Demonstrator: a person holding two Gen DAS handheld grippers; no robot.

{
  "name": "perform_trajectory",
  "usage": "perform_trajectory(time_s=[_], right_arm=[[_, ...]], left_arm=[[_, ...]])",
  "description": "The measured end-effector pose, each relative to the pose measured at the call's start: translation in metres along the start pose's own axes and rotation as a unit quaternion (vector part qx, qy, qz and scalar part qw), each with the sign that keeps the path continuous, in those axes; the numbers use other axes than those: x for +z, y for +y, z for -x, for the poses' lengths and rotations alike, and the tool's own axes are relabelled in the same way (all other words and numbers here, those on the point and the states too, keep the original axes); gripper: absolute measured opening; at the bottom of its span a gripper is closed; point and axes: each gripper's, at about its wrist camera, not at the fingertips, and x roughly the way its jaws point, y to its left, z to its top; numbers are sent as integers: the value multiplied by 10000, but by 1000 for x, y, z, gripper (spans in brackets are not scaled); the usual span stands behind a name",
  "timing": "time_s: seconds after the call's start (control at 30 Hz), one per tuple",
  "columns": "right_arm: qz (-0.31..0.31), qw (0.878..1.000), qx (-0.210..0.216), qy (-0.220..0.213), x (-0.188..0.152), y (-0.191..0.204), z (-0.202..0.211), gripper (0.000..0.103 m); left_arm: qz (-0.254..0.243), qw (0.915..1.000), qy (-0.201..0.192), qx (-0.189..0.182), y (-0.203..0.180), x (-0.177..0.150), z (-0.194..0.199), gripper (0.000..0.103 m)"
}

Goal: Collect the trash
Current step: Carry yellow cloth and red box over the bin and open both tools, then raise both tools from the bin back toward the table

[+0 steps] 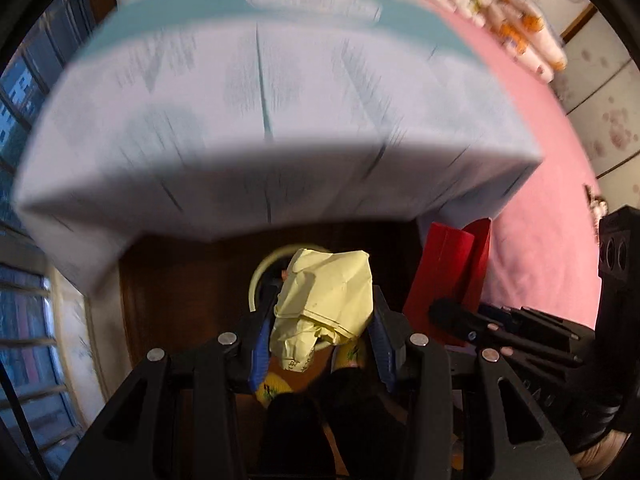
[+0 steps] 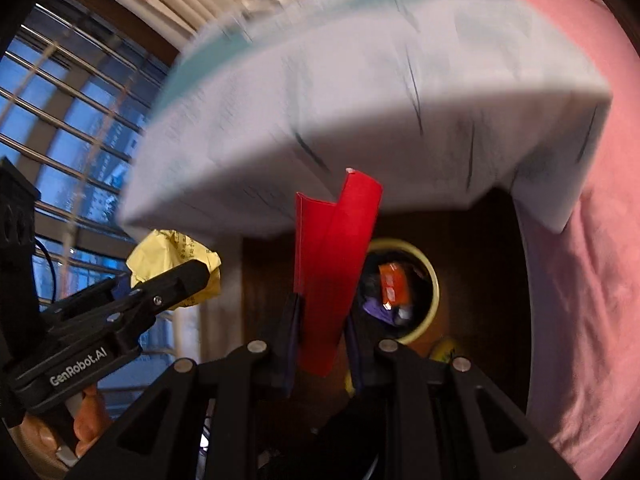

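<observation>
My left gripper (image 1: 324, 312) is shut on a crumpled pale yellow paper (image 1: 324, 300), which hangs over a round cream-rimmed bin (image 1: 260, 276) on the dark floor. My right gripper (image 2: 322, 320) is shut on a folded red paper (image 2: 332, 260) that stands upright between its pads. In the right wrist view the bin (image 2: 430, 276) lies just right of the red paper and holds orange and purple wrappers. The left gripper (image 2: 168, 280) with the yellow paper (image 2: 176, 252) shows at the left there. The red paper (image 1: 448, 272) and the right gripper (image 1: 452, 316) appear at the right of the left wrist view.
A table draped in a pale blue-white cloth (image 1: 260, 120) juts out above the bin. A pink bed cover (image 1: 540, 200) fills the right side. A barred window (image 2: 72, 120) stands at the left. A person's hand (image 2: 86, 416) grips the left tool.
</observation>
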Motion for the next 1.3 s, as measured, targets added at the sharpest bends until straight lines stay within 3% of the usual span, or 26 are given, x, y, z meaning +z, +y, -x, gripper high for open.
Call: perform_trajectory(time_s=[0.3,0.5,0.57,0.63,0.7,0.8,1.03,1.3], right_arm=[[-76,9964,-251,804,-38,-74,-164,21],[-130,9942,-351,1004,-48,-109,-242,23],[-160,9939,-301,1046,-51,-115,-262,25],[-194,9940,-274,1038,-53,-120,-277,27],[-210,9944,-310,989,-57,-121,-283,41],[-255,9949,-396,892,-49,-126,-286,55],[-172,9959,-560,686,-37,-120,-268,56],[-137,9973,-643,313,-17,-96,-208,56]], left_arm=[[347,9972,590,294,29,-28,-170,42],[324,9953,802,429,41,-34,-245,45],[252,9950,807,534,39,-38,-260,49],[192,9943,835,640,38,-38,-276,59],[164,9937,879,681,44,-41,-283,69],[136,9930,839,824,48,-40,-288,94],[122,9924,649,1035,50,-33,-264,95],[267,9939,312,1026,42,-21,-192,95]])
